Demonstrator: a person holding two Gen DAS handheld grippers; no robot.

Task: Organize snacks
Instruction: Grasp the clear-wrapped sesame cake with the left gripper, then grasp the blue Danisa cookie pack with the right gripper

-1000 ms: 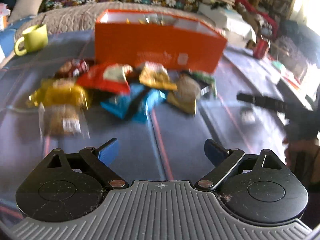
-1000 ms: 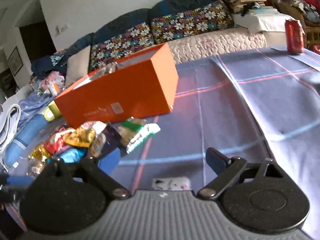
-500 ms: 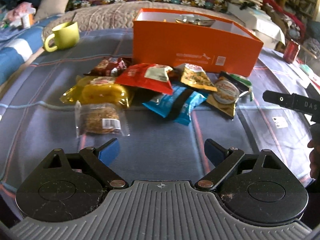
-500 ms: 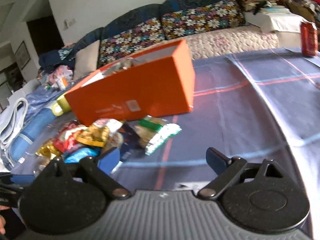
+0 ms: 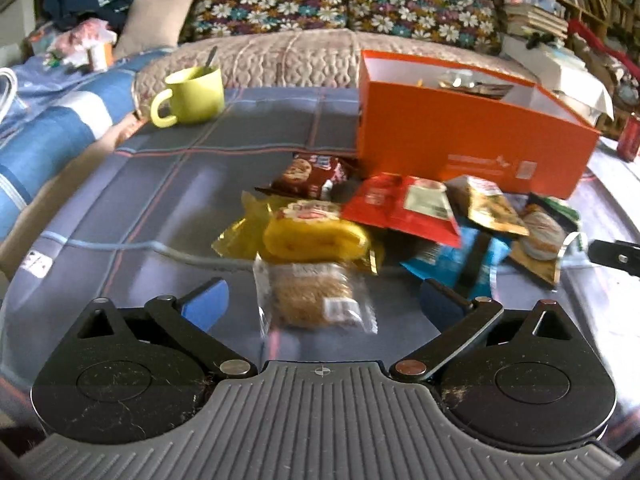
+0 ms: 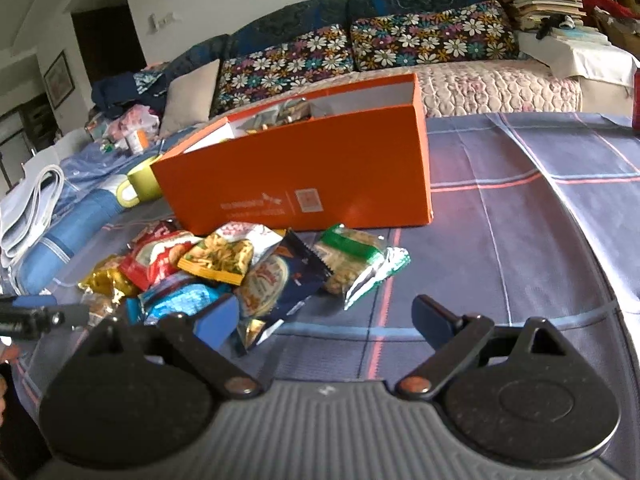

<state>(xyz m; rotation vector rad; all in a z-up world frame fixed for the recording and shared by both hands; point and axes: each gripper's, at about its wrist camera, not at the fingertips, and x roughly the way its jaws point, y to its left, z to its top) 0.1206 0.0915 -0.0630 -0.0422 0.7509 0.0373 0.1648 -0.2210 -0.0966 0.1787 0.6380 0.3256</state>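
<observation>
Just ahead of the left gripper (image 5: 322,300), whose jaws have just been opening wide, lies the clear-wrapped oat cookie (image 5: 314,298), untouched; its slippery wrapper could slide. The right gripper (image 6: 324,318) stands apart, empty, behind the snack pile (image 6: 240,268).

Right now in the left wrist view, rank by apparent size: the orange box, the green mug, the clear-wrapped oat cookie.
1. orange box, clearly largest.
2 and 3. clear-wrapped oat cookie and green mug look alike; the cookie lies nearer the camera, so I won't rank them.
</observation>
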